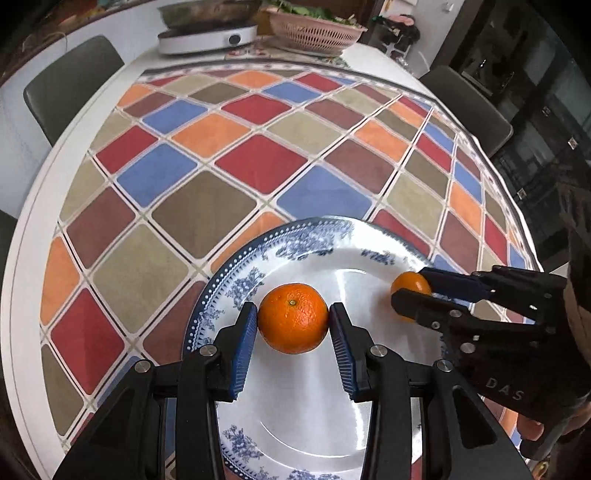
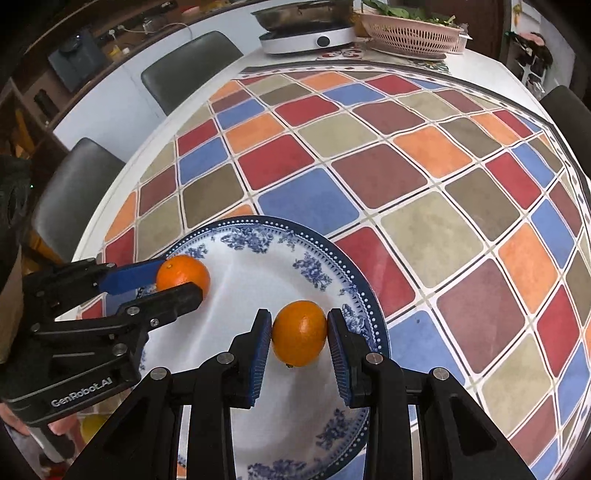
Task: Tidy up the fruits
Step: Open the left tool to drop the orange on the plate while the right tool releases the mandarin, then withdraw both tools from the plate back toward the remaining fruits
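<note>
A blue-and-white patterned plate [image 1: 221,273] [image 2: 354,280] lies on the checked tablecloth. My left gripper [image 1: 293,309] is shut on an orange [image 1: 291,328], stem end up, just over the plate's middle. In the right wrist view the same left gripper [image 2: 181,277] and its orange [image 2: 184,273] are over the plate's left side. My right gripper [image 2: 298,316] is shut on a second orange [image 2: 299,336] near the plate's right rim. The left wrist view shows that right gripper [image 1: 410,286] and its orange [image 1: 408,282] at the right. Whether either orange touches the plate I cannot tell.
The colourful checked cloth [image 1: 258,162] covers a round white table [image 1: 22,258]. At the far end stand an induction cooker with a metal pan [image 1: 207,35] and a pink basket of greens [image 1: 314,31]. Dark chairs [image 1: 70,81] [image 2: 188,66] ring the table.
</note>
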`<state>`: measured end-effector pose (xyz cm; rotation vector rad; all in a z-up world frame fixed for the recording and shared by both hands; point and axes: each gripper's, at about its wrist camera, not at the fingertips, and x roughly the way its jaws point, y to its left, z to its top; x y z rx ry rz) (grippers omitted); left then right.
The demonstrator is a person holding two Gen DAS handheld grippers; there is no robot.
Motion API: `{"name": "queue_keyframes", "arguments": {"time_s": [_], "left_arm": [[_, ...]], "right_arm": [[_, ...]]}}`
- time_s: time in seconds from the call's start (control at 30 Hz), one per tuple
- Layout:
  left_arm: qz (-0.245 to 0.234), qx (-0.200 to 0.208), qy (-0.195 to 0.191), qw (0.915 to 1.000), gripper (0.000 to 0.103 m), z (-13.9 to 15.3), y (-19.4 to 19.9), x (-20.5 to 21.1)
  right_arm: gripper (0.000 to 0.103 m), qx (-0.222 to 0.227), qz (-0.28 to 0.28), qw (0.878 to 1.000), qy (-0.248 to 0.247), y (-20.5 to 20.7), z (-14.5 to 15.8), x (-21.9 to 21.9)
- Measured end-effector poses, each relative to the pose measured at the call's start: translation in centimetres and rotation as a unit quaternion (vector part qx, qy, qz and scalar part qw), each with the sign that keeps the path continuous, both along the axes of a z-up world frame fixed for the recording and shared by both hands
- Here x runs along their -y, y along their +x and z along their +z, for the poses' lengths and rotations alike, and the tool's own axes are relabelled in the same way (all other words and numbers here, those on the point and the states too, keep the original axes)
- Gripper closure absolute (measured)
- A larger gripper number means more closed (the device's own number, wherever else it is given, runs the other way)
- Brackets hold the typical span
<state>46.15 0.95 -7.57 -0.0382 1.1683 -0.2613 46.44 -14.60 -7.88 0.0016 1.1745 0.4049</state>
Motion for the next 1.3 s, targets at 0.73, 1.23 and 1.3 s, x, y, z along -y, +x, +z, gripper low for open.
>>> {"name": "queue_keyframes", "arguments": {"time_s": [0.73, 1.23, 1.3], "left_arm": [[0.015, 0.049, 0.015, 0.9986, 0.046, 2.8, -2.5, -0.4], [-0.024, 0.205, -0.002, 0.9784, 0.035, 12.1, -16.5, 0.2], [-0.021, 0.216, -0.009, 0.9761, 0.032, 12.9, -18.2, 0.2]], "right_arm": [[0.067, 0.019, -0.011, 0.999, 0.027, -0.3, 1.2, 0.9], [0.067, 0.152, 0.018, 0.988, 0.033, -12.9, 10.4, 1.6], [0.056, 0.166, 0.019, 0.985, 0.033, -14.6, 11.3, 1.6]]}}
